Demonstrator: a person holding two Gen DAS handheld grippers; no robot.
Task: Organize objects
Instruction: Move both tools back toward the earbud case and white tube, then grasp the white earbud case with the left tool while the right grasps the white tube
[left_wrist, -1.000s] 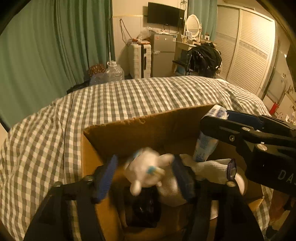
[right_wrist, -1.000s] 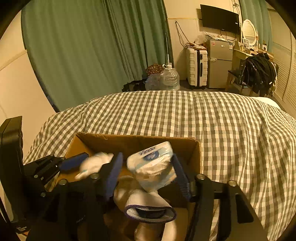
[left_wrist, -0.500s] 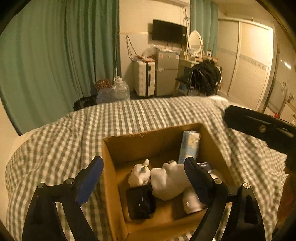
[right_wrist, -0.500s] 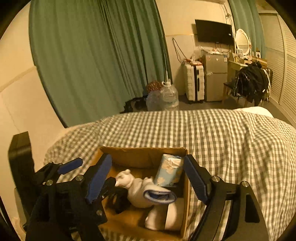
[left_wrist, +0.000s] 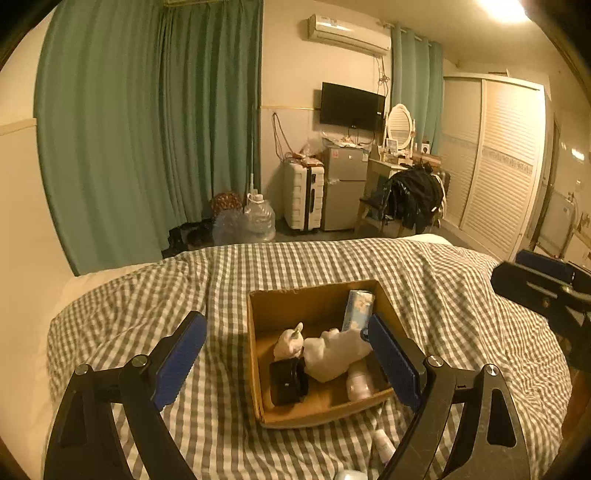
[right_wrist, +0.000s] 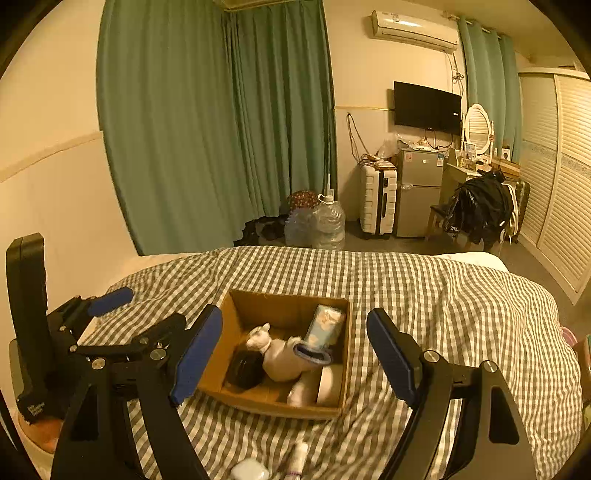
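An open cardboard box (left_wrist: 255, 362) (right_wrist: 273, 302) sits on the checked bedspread (left_wrist: 314, 262). Inside lie a white plush toy (left_wrist: 290, 341) (right_wrist: 258, 338), a white sock with a dark cuff (left_wrist: 332, 356) (right_wrist: 291, 358), a tissue pack (left_wrist: 356, 308) (right_wrist: 327, 326) standing against the far wall, a black round object (left_wrist: 286, 382) (right_wrist: 243, 367) and a white container (left_wrist: 358, 384) (right_wrist: 328, 384). My left gripper (left_wrist: 286, 356) is open and empty, held above and in front of the box. My right gripper (right_wrist: 293, 354) is open and empty too, back from the box.
A small tube (left_wrist: 382, 445) (right_wrist: 299, 458) and a white case (right_wrist: 249, 470) lie on the bedspread in front of the box. Beyond the bed stand green curtains (left_wrist: 147, 147), water jugs (left_wrist: 258, 221), a suitcase (left_wrist: 304, 197), a fridge and a wardrobe (left_wrist: 495, 184).
Both grippers opened, left the plush toy and the tissue pack in the box, and drew up and back from it.
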